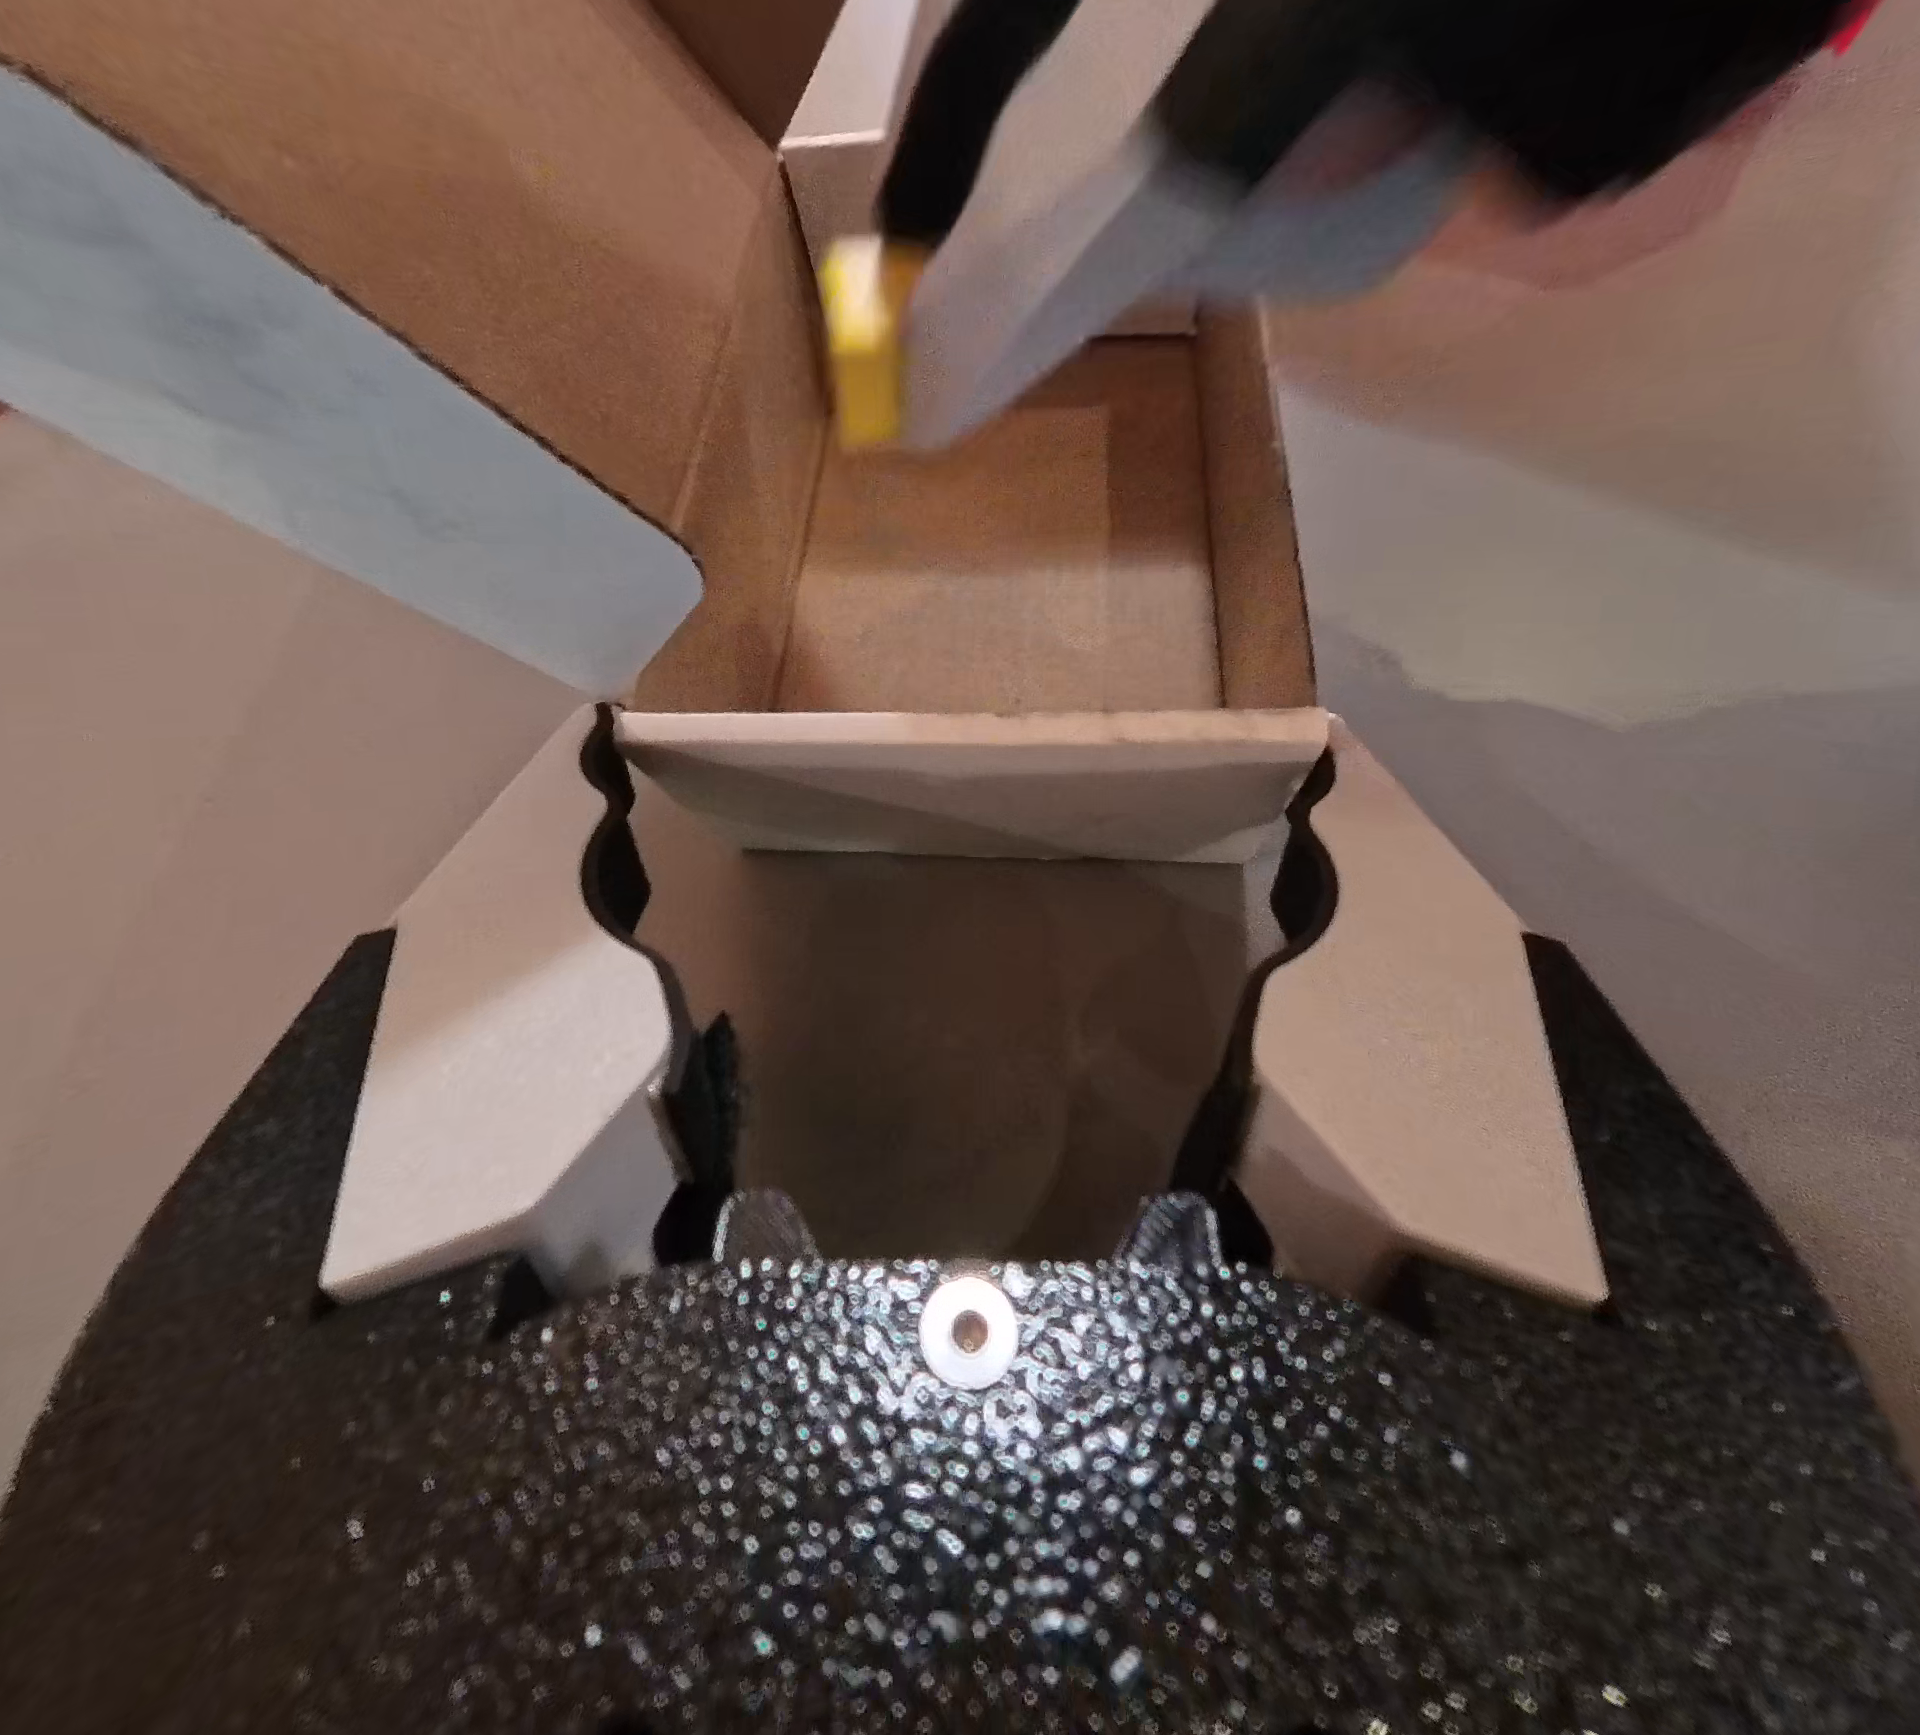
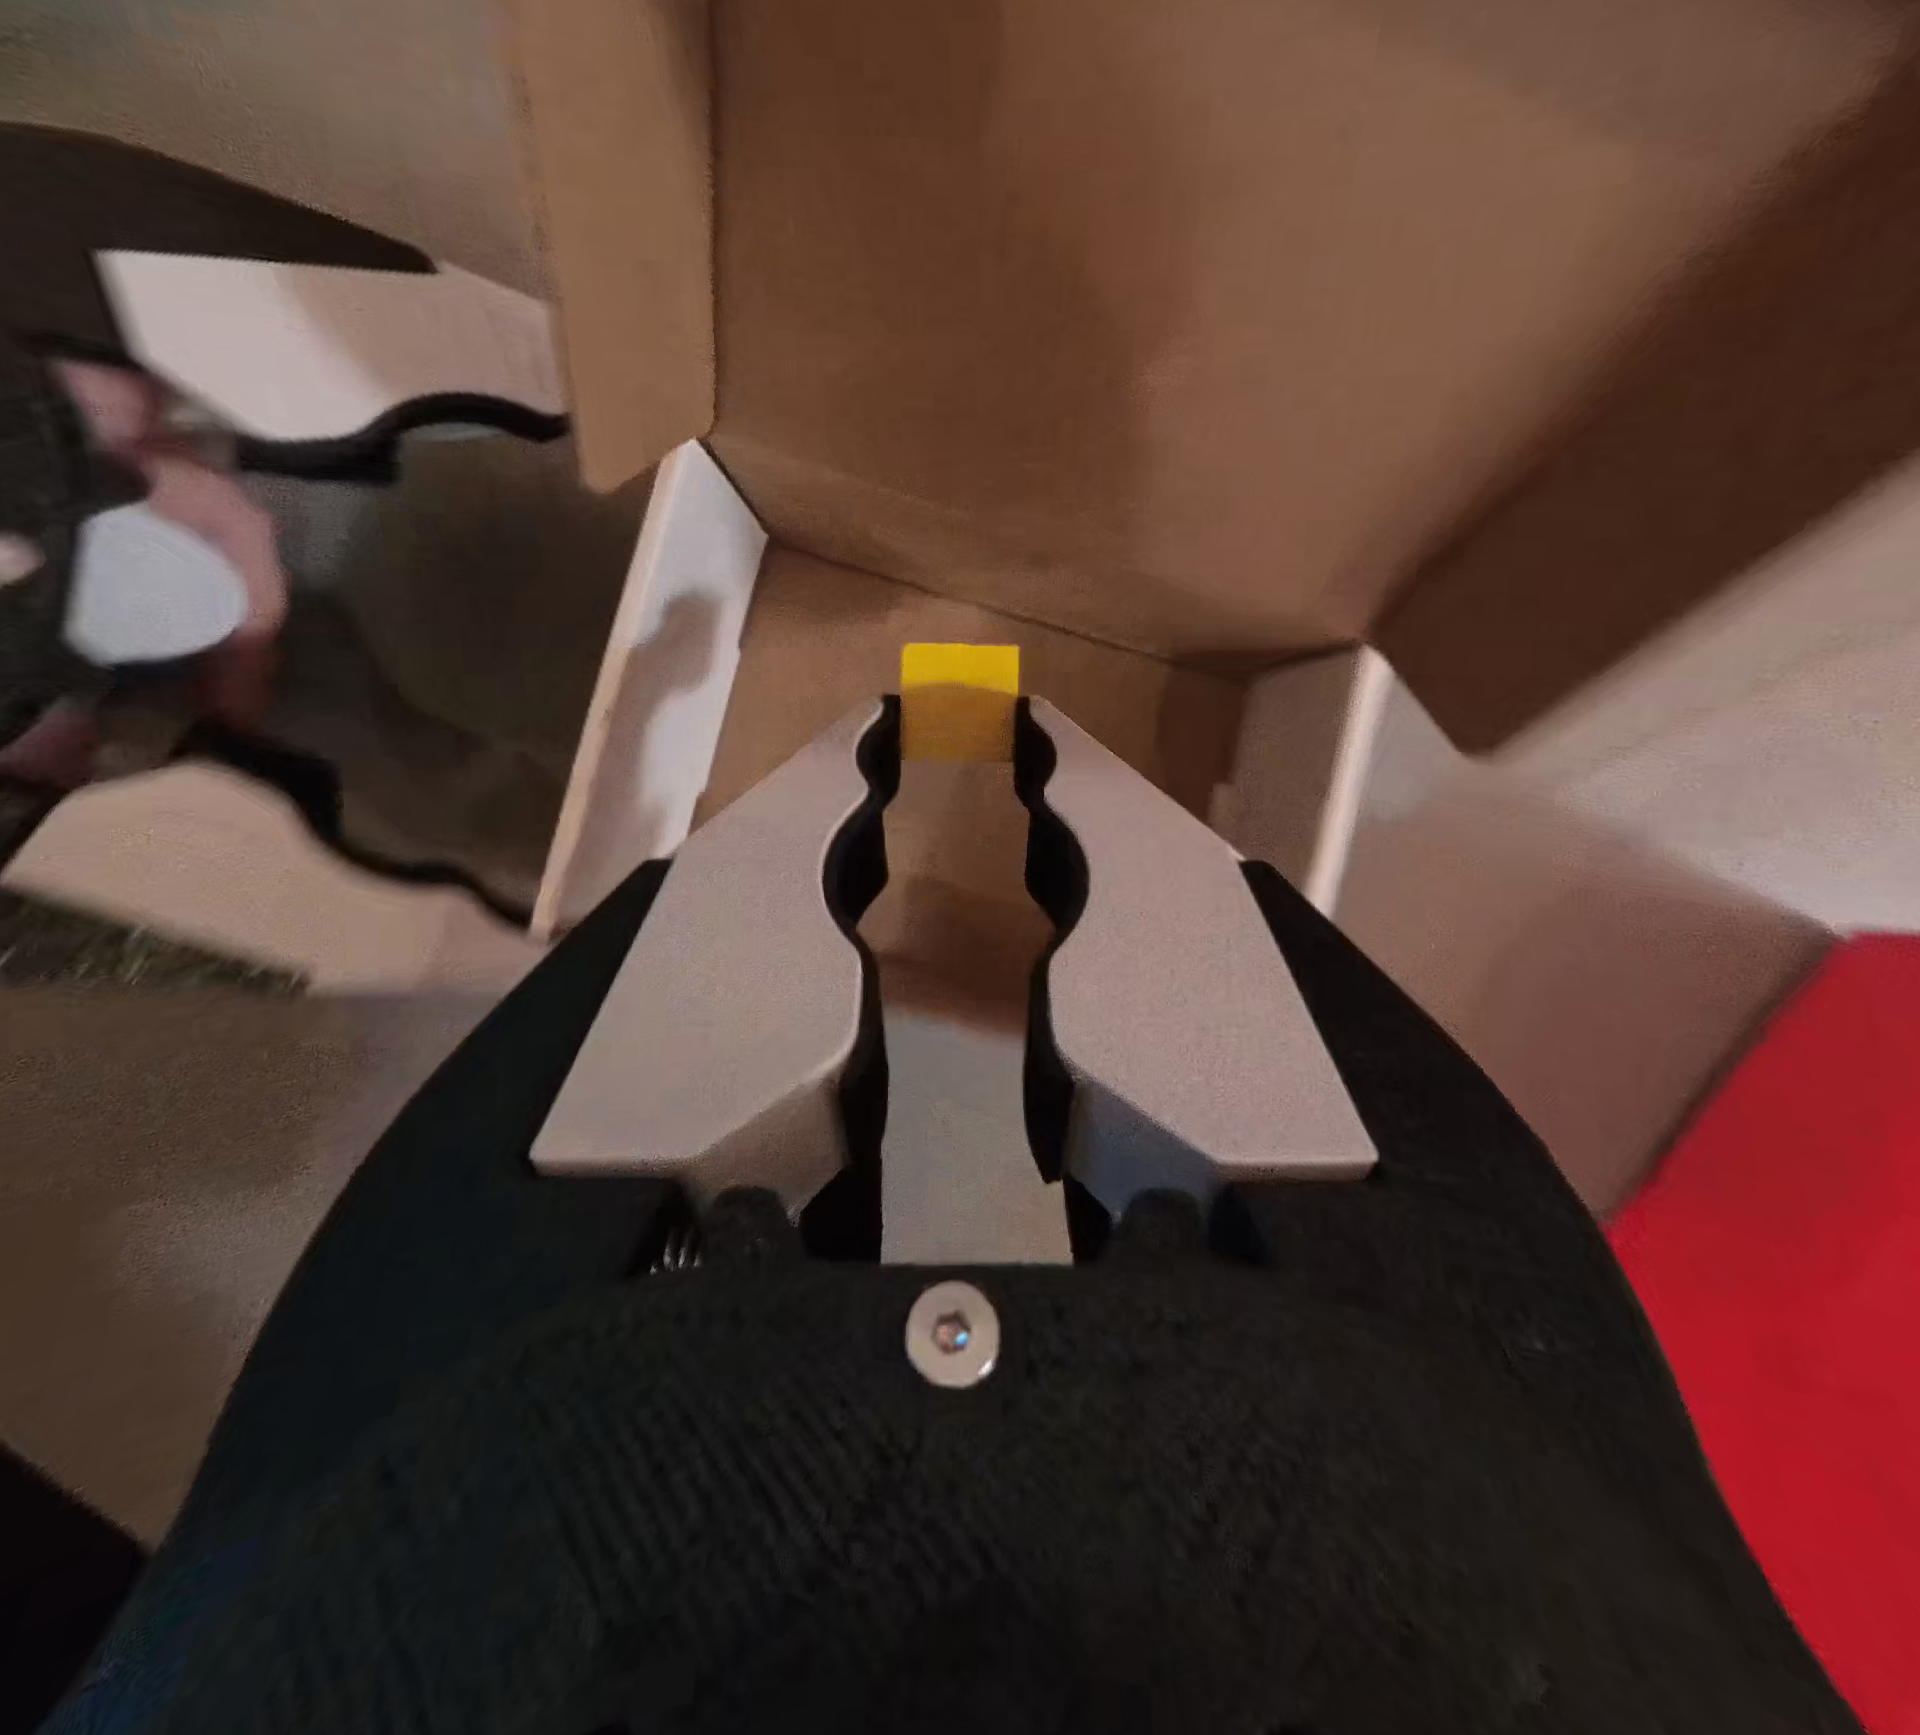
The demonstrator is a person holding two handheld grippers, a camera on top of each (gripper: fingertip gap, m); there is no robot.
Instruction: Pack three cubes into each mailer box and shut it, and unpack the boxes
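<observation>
One yellow cube (image 2: pixel 958 706) pinched in right claw (image 2: pixel 956 729) over open mailer box (image 1: pixel 1257 542), left claw (image 1: pixel 961 755) wide

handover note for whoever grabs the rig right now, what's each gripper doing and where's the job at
Right gripper: shut on the yellow cube, held over the far end of the open mailer box, near its lid side.
Left gripper: open, straddling the box's near wall, holding nothing.
Box: lid up, no other cube visible inside.
Can't tell whether the cube is going in or coming out.
Left: finish this move, the remaining cubes, then the lid.
</observation>
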